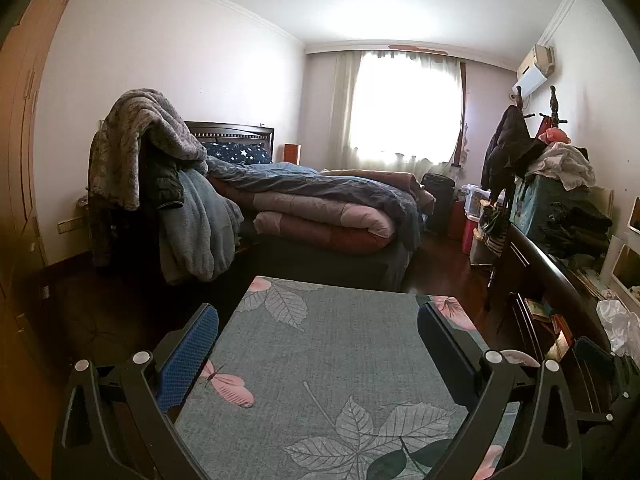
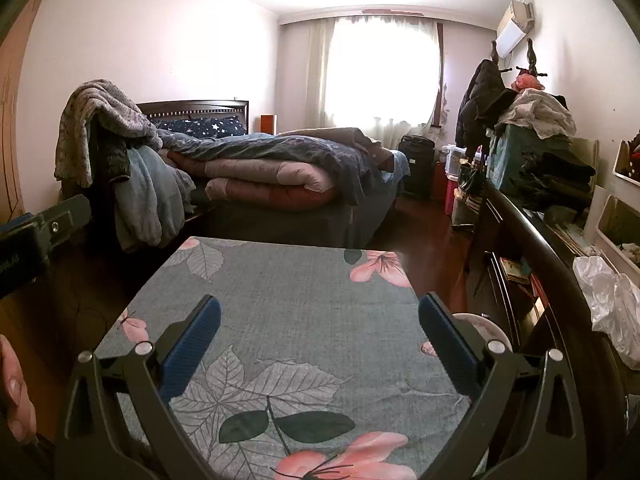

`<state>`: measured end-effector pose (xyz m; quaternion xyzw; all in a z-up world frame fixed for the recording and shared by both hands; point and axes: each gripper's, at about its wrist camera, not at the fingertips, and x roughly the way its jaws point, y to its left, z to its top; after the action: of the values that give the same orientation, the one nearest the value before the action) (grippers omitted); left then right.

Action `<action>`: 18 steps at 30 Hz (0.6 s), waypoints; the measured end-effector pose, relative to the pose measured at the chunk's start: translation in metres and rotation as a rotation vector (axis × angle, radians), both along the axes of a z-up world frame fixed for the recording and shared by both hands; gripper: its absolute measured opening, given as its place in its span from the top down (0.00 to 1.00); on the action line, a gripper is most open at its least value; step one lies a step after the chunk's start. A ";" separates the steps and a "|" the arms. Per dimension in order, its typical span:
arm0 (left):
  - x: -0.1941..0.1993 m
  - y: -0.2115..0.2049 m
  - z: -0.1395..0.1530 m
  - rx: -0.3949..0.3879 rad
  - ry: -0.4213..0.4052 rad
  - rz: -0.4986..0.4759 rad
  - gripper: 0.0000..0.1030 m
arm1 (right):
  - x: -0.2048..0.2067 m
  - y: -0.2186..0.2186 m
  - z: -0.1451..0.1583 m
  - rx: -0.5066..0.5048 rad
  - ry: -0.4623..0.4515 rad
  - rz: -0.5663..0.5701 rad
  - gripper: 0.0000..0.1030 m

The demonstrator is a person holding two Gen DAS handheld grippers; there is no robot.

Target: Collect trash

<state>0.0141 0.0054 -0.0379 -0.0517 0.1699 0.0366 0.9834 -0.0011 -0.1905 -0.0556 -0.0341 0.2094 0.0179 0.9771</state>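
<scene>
Left gripper (image 1: 318,330) and right gripper (image 2: 320,320): fingers spread wide, holding nothing (both above floral tablecloth (image 2: 288,292), frame centre).

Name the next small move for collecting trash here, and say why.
Probably swing the right gripper toward the crumpled plastic bag on the dark dresser to the right. Both grippers, left included, are open and hold nothing over the floral cloth, where no trash shows; the bag is the only likely trash in view.
</scene>
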 end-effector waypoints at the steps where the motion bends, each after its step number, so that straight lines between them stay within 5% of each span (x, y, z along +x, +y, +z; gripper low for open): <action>1: 0.000 0.000 0.000 0.000 0.000 0.001 0.04 | 0.000 0.000 0.000 -0.001 0.001 -0.001 0.03; 18: -0.001 -0.001 0.000 0.000 -0.001 0.000 0.04 | -0.003 0.000 -0.003 -0.006 0.001 -0.003 0.03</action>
<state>0.0134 0.0049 -0.0374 -0.0514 0.1697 0.0364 0.9835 -0.0043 -0.1900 -0.0583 -0.0367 0.2101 0.0159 0.9769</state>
